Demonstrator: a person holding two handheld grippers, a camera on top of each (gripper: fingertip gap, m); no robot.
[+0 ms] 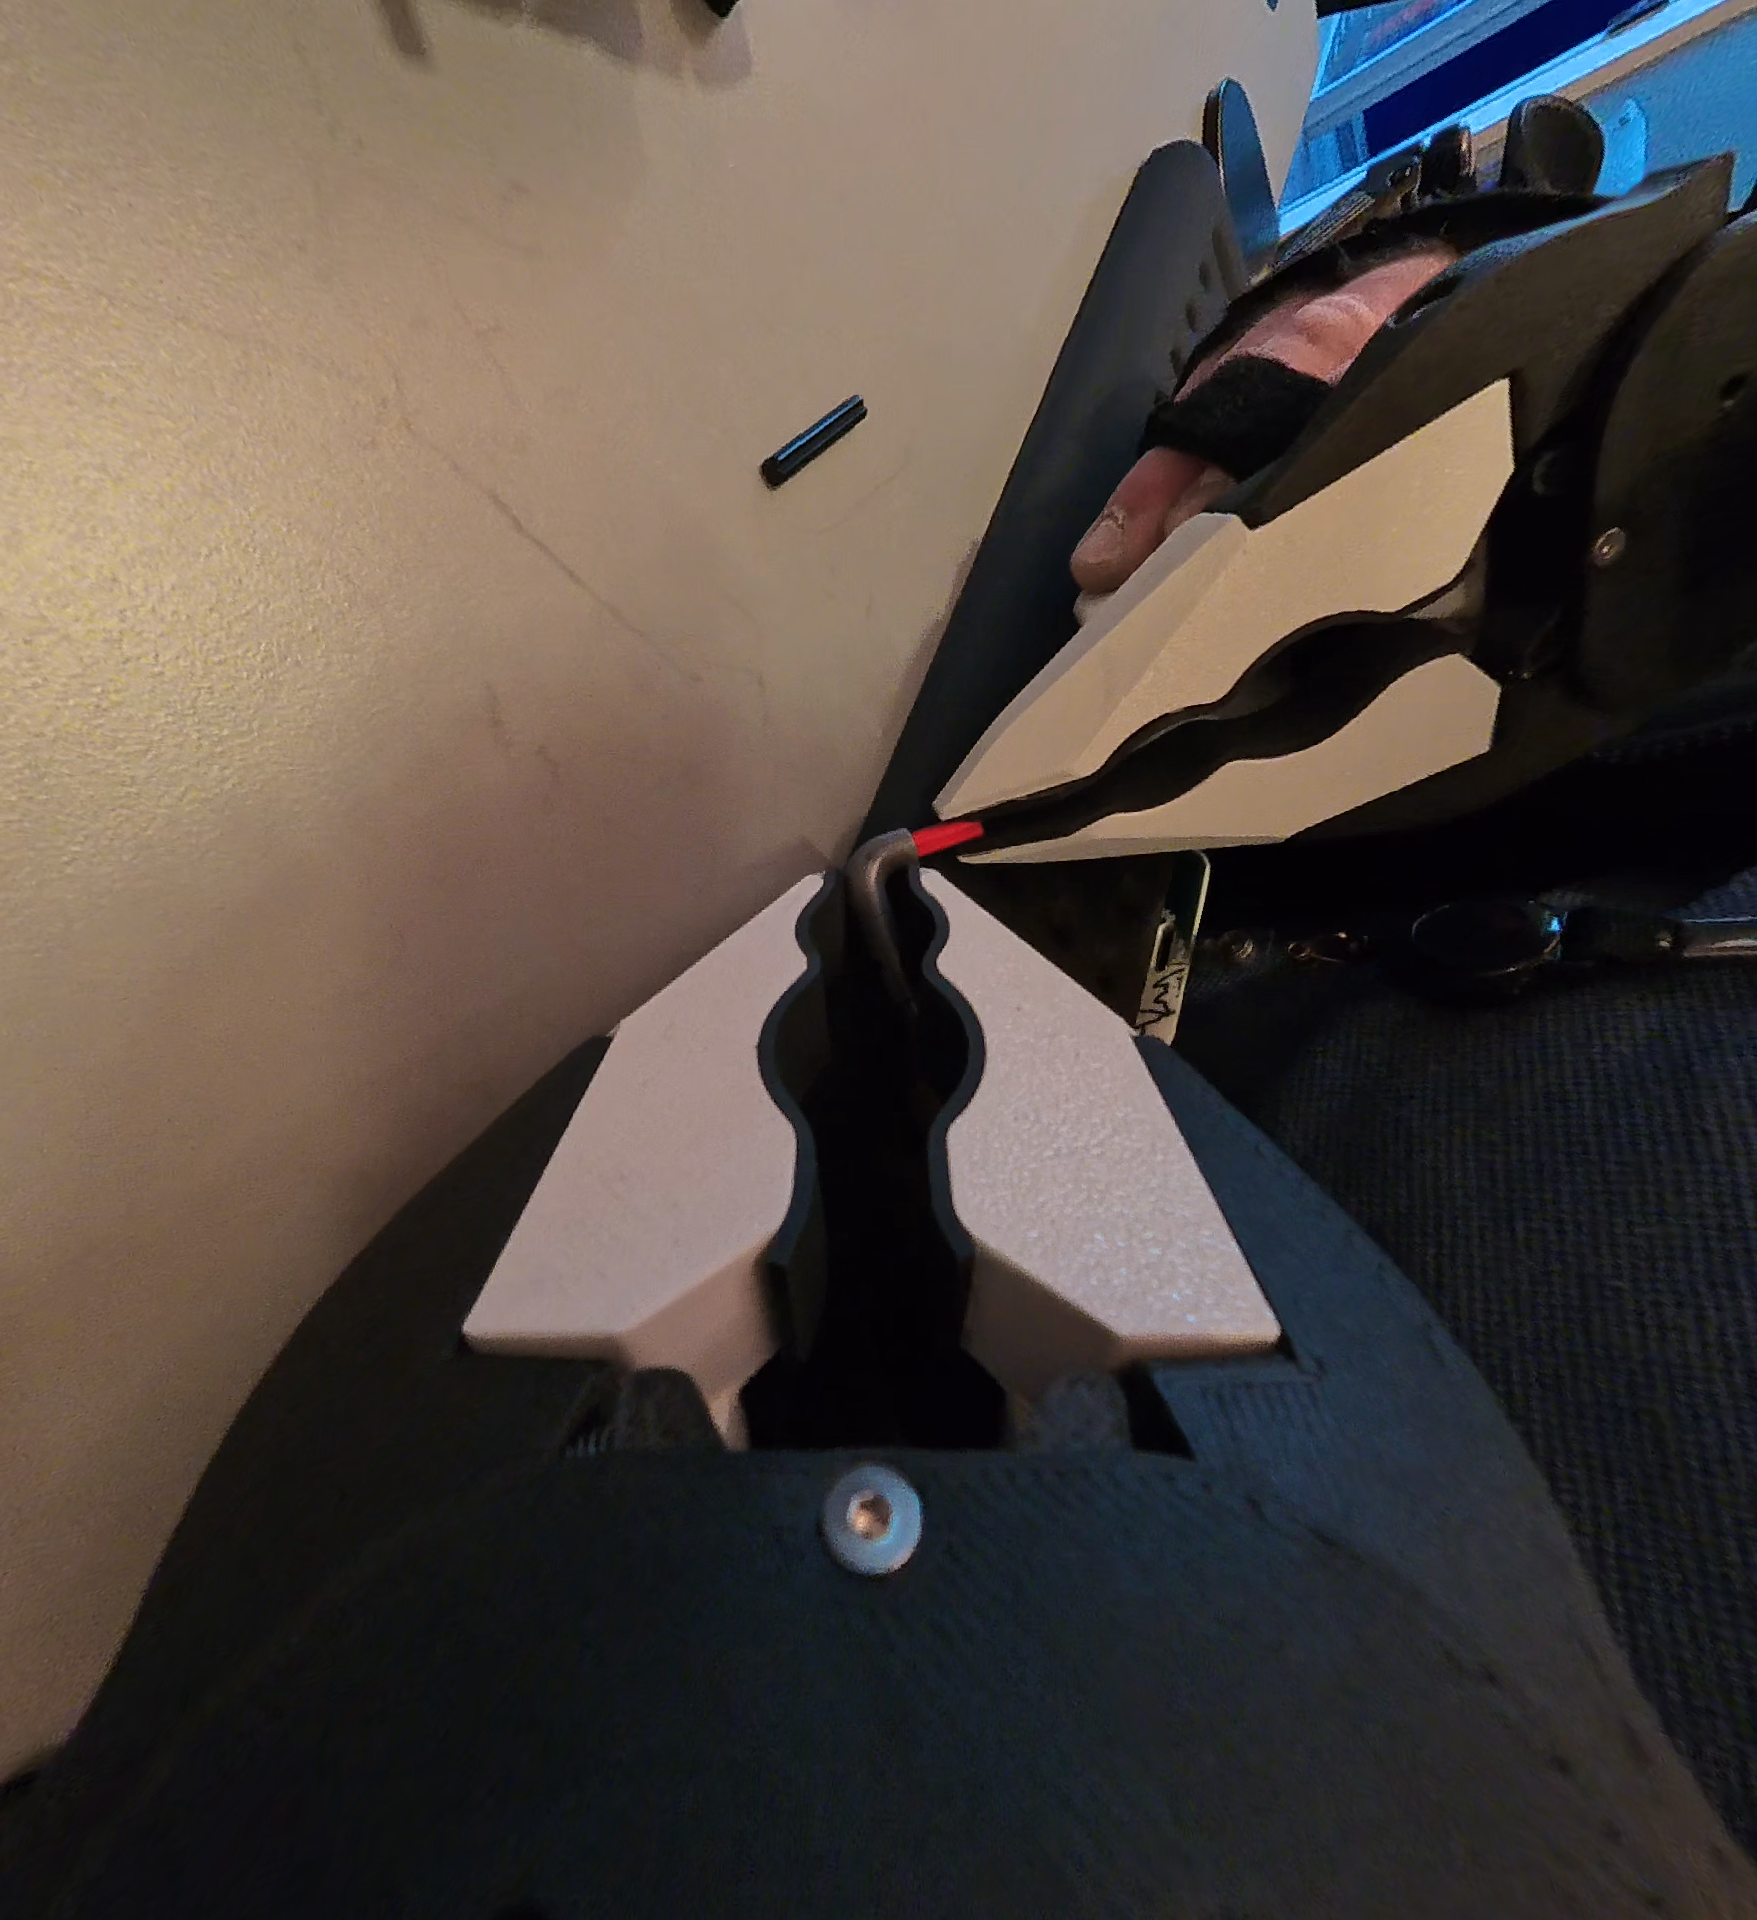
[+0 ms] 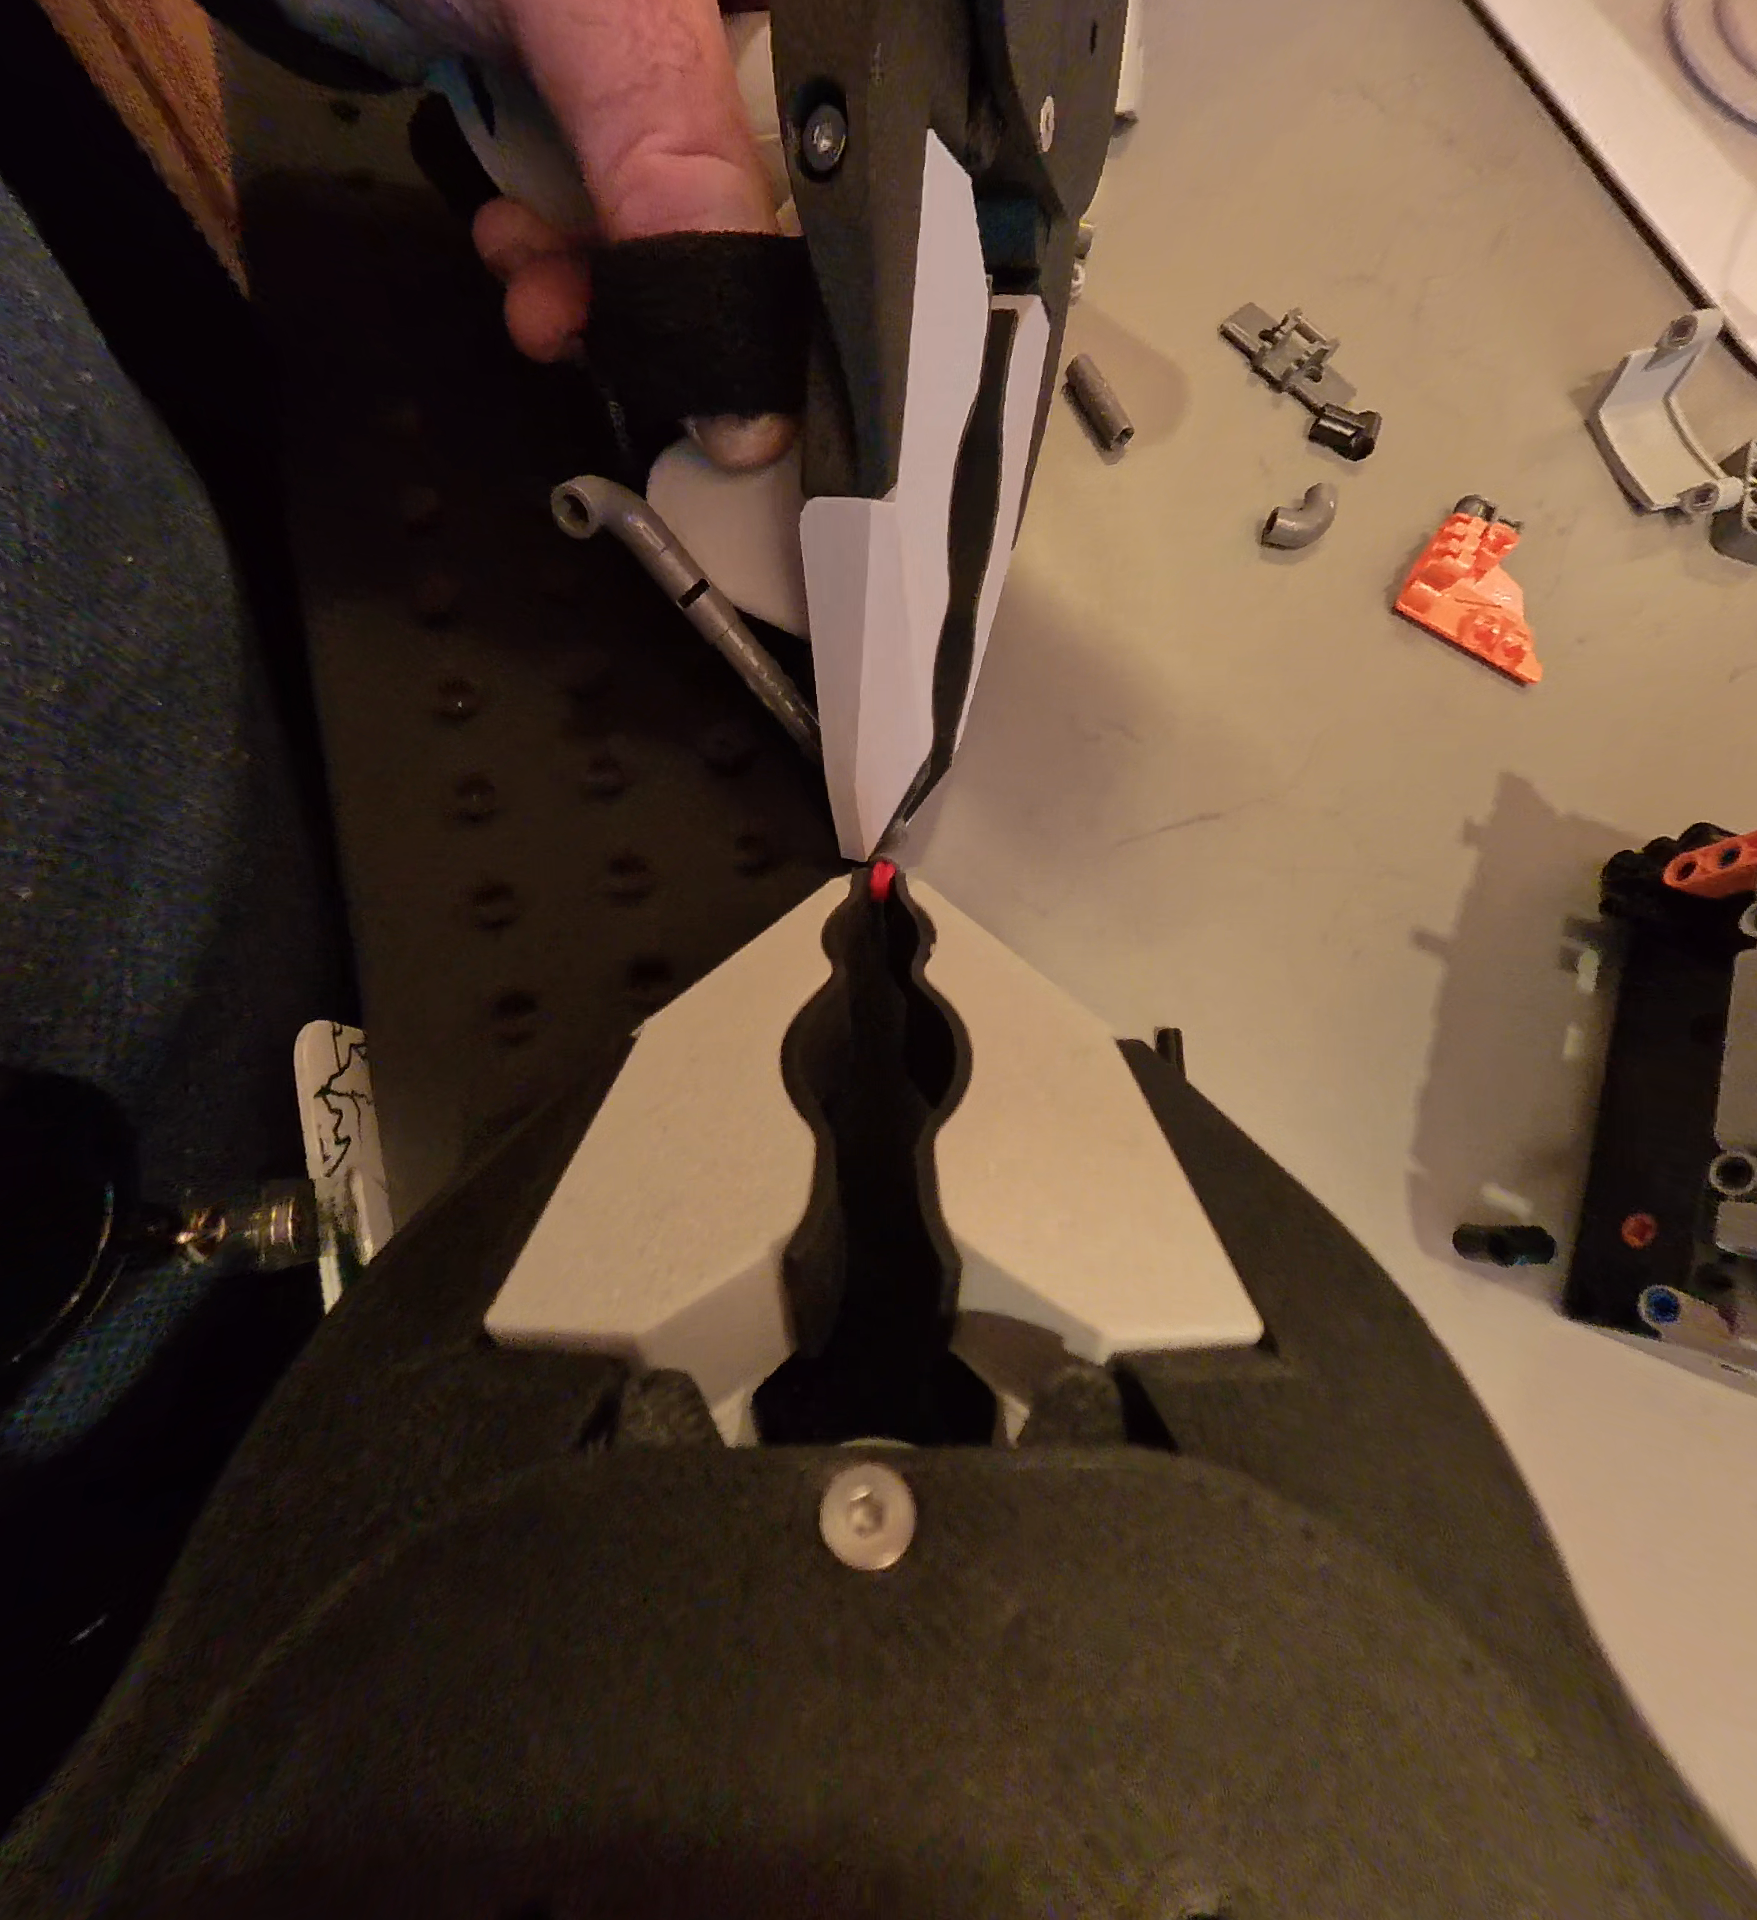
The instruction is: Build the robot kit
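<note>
Beige table (image 2: 1217,727); bent grey rod (image 1: 879,914) meets red axle (image 1: 947,836).

Tips nearly meeting above the table (image 2: 1269,727) edge

Right of the left gripper (image 2: 879,831), bare tabletop lies open; beyond it loose grey parts (image 2: 1289,364), an orange piece (image 2: 1471,603) and a dark assembly (image 2: 1705,1143) crowd.

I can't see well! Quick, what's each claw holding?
Left gripper: closed on a bent grey piece.
Right gripper: closed on a small red piece.
</note>
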